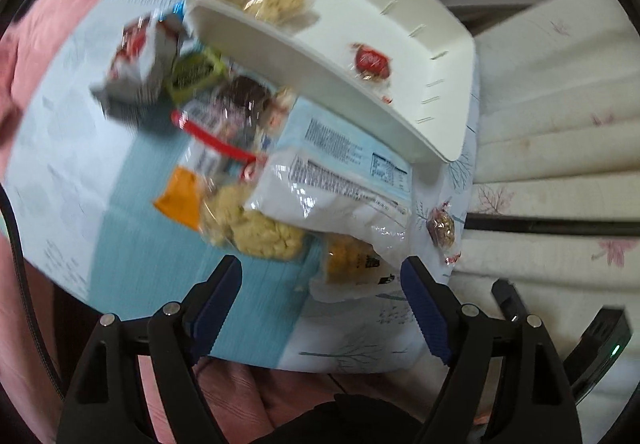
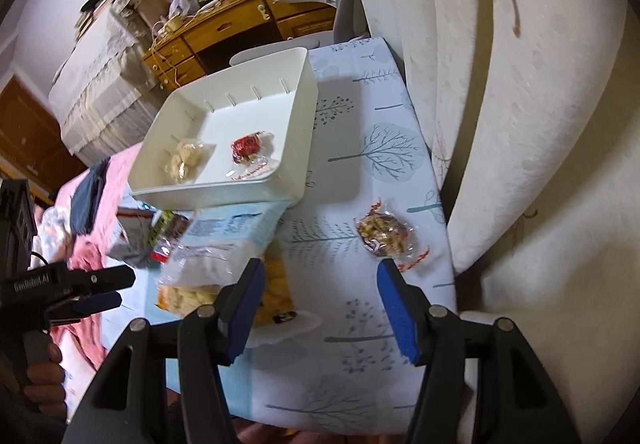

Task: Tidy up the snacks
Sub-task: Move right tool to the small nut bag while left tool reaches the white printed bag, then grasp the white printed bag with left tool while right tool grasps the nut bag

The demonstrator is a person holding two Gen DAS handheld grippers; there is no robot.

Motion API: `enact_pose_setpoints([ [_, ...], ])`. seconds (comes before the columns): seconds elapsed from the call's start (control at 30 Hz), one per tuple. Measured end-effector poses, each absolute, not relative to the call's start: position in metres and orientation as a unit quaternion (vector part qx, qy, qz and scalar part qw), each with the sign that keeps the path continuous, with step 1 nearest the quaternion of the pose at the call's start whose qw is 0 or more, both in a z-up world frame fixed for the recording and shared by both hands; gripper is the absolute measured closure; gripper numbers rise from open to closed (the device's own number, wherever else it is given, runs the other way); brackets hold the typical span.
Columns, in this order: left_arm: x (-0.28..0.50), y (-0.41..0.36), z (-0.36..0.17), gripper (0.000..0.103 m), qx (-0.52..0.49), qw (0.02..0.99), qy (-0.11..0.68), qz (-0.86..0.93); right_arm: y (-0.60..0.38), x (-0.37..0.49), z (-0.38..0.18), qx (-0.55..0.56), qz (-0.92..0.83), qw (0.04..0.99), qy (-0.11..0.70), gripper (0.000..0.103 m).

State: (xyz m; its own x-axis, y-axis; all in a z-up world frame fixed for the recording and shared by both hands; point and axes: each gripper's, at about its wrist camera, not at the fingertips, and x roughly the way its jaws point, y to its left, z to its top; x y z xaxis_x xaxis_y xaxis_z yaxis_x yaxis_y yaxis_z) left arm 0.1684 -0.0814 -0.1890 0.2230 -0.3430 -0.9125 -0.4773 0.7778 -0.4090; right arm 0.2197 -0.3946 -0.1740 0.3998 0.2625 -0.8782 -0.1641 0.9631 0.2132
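A white bin [image 1: 440,56] [image 2: 296,84] rests on a small table with a tree-print cloth; inside lie a pale cookie pack [image 1: 276,0] [image 2: 186,160] and a red-wrapped candy [image 1: 370,62] [image 2: 246,148]. A heap of snack packets [image 1: 240,148] [image 2: 208,252] lies beside the bin, topped by a big white-and-blue bag [image 1: 340,180]. A clear-wrapped nut candy [image 1: 440,230] [image 2: 382,236] sits alone near the table edge. My left gripper [image 1: 322,276] hovers open above the heap's near side. My right gripper [image 2: 320,276] is open above the cloth, between the heap and the nut candy.
Cream floral cushions [image 2: 520,124] rise right of the table. Pink bedding [image 1: 48,4] lies beyond the table's other side. A wooden desk with shelves [image 2: 224,16] stands behind. The left gripper [image 2: 96,288] and the hand holding it show at the right wrist view's left edge.
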Motion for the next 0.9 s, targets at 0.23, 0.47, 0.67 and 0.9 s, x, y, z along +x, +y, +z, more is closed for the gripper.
enact_pose_setpoints([
  [0.23, 0.163, -0.085, -0.229, 0.02, -0.434, 0.66, 0.609, 0.072, -0.399, 0.216, -0.198, 0.004, 0.15, 0.844, 0.515, 0.037],
  [0.47, 0.16, -0.088, -0.262, 0.019, -0.496, 0.644, 0.577, 0.083, -0.397, 0.217, -0.221, -0.018, 0.17, 0.849, 0.499, 0.037],
  [0.67, 0.164, -0.086, -0.278, 0.019, -0.551, 0.629, 0.541, 0.094, -0.4, 0.225, -0.24, -0.046, 0.173, 0.855, 0.487, 0.037],
  [0.9, 0.179, -0.084, -0.278, 0.019, -0.578, 0.621, 0.52, 0.102, -0.407, 0.239, -0.26, -0.064, 0.175, 0.853, 0.488, 0.037],
])
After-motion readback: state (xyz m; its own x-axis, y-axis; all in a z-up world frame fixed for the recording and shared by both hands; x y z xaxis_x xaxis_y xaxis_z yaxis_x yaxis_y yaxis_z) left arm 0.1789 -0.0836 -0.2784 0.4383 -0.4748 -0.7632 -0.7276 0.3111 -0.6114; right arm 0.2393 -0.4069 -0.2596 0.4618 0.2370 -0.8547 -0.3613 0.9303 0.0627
